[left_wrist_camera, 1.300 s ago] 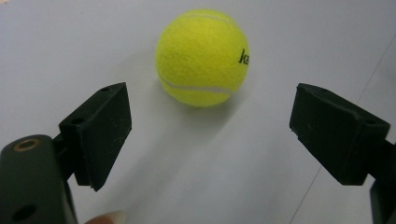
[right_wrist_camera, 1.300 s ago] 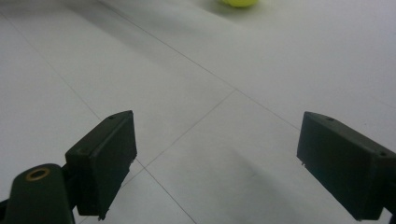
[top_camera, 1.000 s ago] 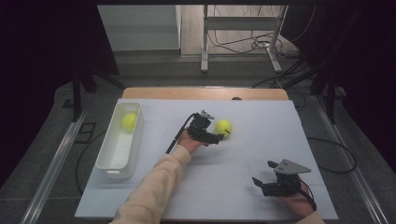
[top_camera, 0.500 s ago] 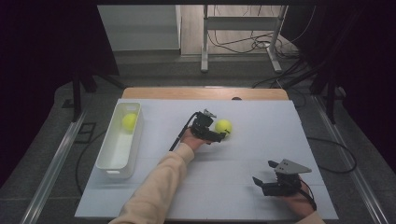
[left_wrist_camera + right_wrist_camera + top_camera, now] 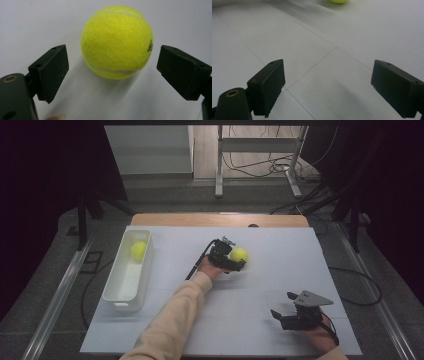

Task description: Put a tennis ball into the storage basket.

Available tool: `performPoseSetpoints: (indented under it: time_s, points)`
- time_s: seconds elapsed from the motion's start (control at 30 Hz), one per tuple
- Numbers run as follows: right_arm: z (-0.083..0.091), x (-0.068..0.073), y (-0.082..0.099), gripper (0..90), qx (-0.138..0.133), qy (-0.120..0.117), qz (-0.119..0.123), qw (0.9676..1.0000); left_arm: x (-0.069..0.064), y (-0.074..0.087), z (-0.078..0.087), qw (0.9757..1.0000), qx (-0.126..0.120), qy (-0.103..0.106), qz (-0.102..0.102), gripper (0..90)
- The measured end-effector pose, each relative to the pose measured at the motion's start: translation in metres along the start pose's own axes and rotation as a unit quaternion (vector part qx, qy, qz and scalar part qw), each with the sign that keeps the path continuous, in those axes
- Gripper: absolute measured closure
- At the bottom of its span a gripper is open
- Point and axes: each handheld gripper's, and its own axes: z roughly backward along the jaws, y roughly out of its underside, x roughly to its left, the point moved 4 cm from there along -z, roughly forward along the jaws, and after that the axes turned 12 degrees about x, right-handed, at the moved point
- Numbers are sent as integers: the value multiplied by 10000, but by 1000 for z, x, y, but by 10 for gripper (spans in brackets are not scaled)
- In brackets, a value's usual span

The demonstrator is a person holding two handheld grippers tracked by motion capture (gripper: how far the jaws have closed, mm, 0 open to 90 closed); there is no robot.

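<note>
the tennis ball (image 5: 117, 42) lies on the white table (image 5: 280, 285), framed between the left claw (image 5: 113, 72) jaws, which have just been opening and are not yet pressed on it. the claw should be eased forward until the pads are level with the ball's widest part (its far side is hidden), then closed. the right claw (image 5: 286, 313) is held apart, empty.

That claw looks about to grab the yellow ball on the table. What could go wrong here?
The tennis ball sits loose on the smooth white table, ahead of the open left gripper, whose jaws have just been opening. A nudge from one jaw could roll it away. Closing too early might pinch only its near side and squirt it out.
</note>
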Motion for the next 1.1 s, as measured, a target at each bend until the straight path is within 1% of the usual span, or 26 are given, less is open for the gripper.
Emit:
performPoseSetpoints:
  time_s: [0.1, 0.27, 0.47, 0.57, 0.67, 0.7, 0.73, 0.97, 1.1]
  points:
    - [0, 0, 0, 125, 10, -7, -8, 10000, 0, -1, -2, 10000, 10, -1, 5, 115]
    - [-1, 0, 0, 125, 42, -27, 1, 10000, 1, -5, -9, 9999, 95, -7, 47, 116]
    - [-1, 0, 0, 125, 44, -28, -5, 10000, 2, -9, -12, 9999, 101, -31, 76, 117]
    - [-1, 0, 0, 125, 43, -33, -2, 10000, 1, -10, -14, 9999, 109, 34, 95, 127]
    - [-1, 0, 0, 125, 39, -35, -7, 10000, 0, -10, -14, 9999, 120, 117, 42, 207]
    - [-1, 0, 0, 125, 40, -28, -7, 10000, -1, -10, -14, 9999, 102, 127, 39, 241]
    - [-1, 0, 0, 125, 43, -20, -7, 10000, -1, -10, -14, 9999, 118, 89, 24, 251]
    - [0, 0, 1, 125, 34, -17, -11, 10000, -3, -10, -11, 9998, 168, -23, -52, 259]
    - [0, 0, 1, 125, 44, -6, -11, 10000, -3, -10, -8, 9999, 143, -1, -47, 258]
